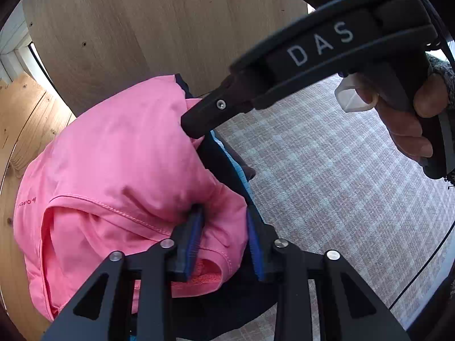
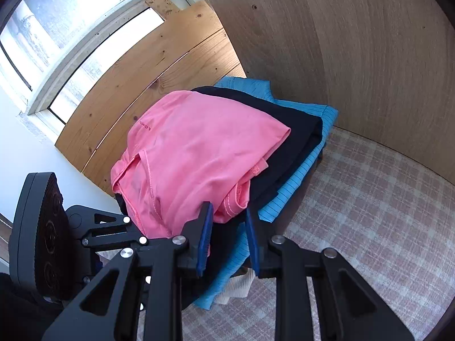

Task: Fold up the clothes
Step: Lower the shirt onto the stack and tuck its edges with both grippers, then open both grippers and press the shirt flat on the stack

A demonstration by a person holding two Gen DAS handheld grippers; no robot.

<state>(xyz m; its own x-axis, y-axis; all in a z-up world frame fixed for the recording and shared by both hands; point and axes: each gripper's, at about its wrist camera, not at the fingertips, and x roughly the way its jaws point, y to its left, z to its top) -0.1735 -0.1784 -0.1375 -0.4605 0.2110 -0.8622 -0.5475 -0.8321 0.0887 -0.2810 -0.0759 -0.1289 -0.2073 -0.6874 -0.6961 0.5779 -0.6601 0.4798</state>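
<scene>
My left tool (image 1: 224, 227) and right tool (image 2: 229, 233) both pinch the soft, limp pink shirt (image 2: 199, 147), center frame atop the navy garment (image 2: 295, 130); I'd grip hems, since it slumps.

A folded pink shirt (image 2: 196, 147) tops a navy garment (image 2: 290, 133) and blue striped one (image 2: 298, 182).

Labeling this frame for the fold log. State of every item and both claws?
pink shirt: folded, top of stack, gripped at both ends
navy garment: folded, under the pink
blue striped garment: bottom of stack
left claw: shut on pink shirt
right claw: shut on pink shirt's hem
</scene>
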